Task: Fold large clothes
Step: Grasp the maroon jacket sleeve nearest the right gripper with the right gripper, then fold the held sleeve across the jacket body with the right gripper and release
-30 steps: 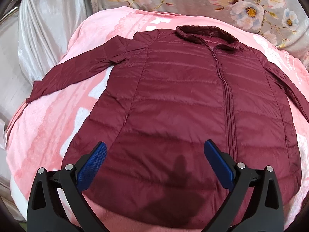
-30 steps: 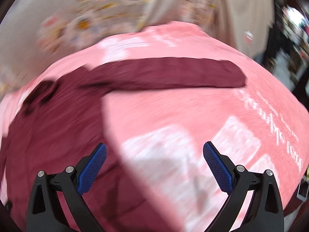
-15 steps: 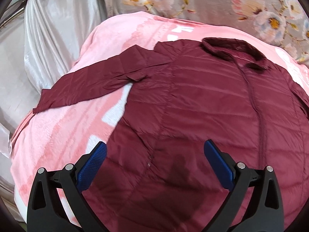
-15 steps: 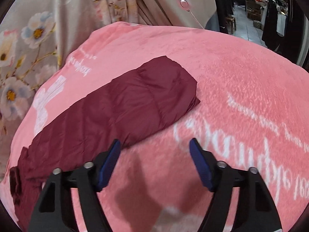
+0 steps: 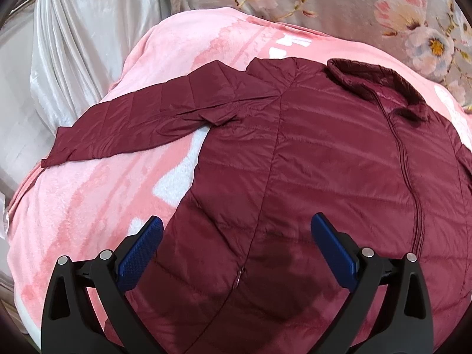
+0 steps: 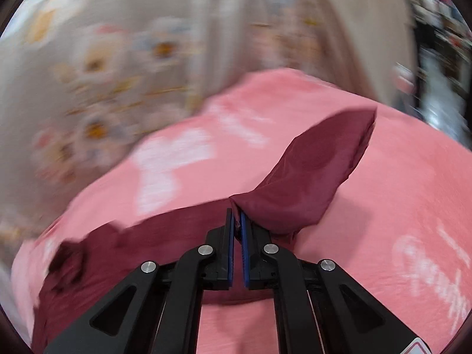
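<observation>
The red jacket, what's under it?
Under the jacket lies a pink blanket with white patches, showing all around it. What is beneath the blanket, and the blanket's pattern under the jacket, is covered.

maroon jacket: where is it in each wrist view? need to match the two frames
Left wrist: the maroon jacket fills centre and right, zipped, one sleeve out to the left; the left claw is open above it.
Right wrist: only its other sleeve, centre, pinched in the shut right claw.
Shared landmark: the pink blanket.

Bare pink blanket is lying open at nine o'clock of the jacket; floral curtain is closing off twelve
</observation>
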Motion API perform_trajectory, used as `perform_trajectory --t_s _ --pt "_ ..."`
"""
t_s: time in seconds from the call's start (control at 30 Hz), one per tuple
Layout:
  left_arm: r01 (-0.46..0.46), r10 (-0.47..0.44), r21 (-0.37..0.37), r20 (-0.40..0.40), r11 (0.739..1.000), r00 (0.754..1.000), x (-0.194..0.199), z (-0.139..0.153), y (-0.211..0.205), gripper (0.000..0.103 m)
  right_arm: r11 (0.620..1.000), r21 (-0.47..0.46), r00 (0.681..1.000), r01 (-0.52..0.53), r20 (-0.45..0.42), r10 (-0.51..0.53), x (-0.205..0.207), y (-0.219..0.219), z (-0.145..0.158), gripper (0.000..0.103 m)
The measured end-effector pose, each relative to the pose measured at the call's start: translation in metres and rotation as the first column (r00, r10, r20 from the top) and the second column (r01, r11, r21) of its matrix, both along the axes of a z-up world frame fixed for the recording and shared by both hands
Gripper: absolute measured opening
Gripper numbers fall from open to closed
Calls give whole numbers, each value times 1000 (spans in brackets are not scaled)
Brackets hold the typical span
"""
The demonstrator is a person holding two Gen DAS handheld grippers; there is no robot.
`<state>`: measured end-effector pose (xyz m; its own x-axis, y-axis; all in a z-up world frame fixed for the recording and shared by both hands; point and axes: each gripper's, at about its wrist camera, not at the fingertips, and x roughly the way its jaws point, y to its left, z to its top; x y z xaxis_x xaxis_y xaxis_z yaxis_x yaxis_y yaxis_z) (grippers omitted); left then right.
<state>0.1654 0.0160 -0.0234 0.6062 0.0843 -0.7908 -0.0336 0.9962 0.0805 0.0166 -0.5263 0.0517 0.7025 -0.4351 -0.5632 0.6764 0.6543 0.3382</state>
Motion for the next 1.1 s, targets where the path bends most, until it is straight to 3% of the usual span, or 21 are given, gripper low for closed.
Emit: perform_trajectory --t_s 0.1,0.23,0.43,0.5,0.53,0.57,0.63,0.67,0.73,0.8,0.9,1.0,1.07,1.1 --pt "-4 4 -24 4 1000 1000 5 3 1 98 969 -58 971 -238 -6 238 52 73 16 5" --pt "-20 20 -55 11 998 1000 11 8 7 98 828 -59 830 -558 -49 555 119 195 5 5" --pt "-27 27 -106 -1 994 1000 23 10 17 98 624 -10 615 -781 -191 765 170 312 -56 11" --pt "-9 6 -156 -19 988 1000 30 11 17 98 575 -10 561 -818 -232 795 169 335 -70 13" --pt "0 -5 -176 -25 984 1000 33 12 16 98 553 -31 542 -833 -251 802 165 344 -73 19" --pt "10 -16 -202 -32 979 999 37 12 15 98 540 -57 535 -840 -256 805 158 349 -71 33" --pt "25 -37 -249 -43 968 998 43 11 10 98 559 -98 565 -824 -235 791 142 344 -62 56" --pt "32 -49 -278 -56 960 997 48 10 7 98 588 -111 598 -801 -211 774 134 335 -57 61" --pt "41 -75 -340 -87 940 993 56 4 1 98 651 -96 657 -753 -168 735 124 311 -50 61" --pt "39 -101 -416 -128 909 987 65 -5 -8 98 737 -41 735 -675 -131 665 111 268 -50 61" --pt "30 -139 -511 -176 859 974 73 -16 -19 98 826 54 821 -562 -91 564 95 212 -62 61" --pt "16 -176 -581 -221 814 959 81 -28 -34 97 888 163 894 -431 -61 445 79 155 -79 61" --pt "27 -208 -615 -225 788 952 86 -32 -43 80 906 217 923 -364 -45 382 73 130 -88 61" --pt "44 -228 -627 -216 778 949 89 -31 -45 54 910 243 935 -336 -35 354 69 116 -92 61"
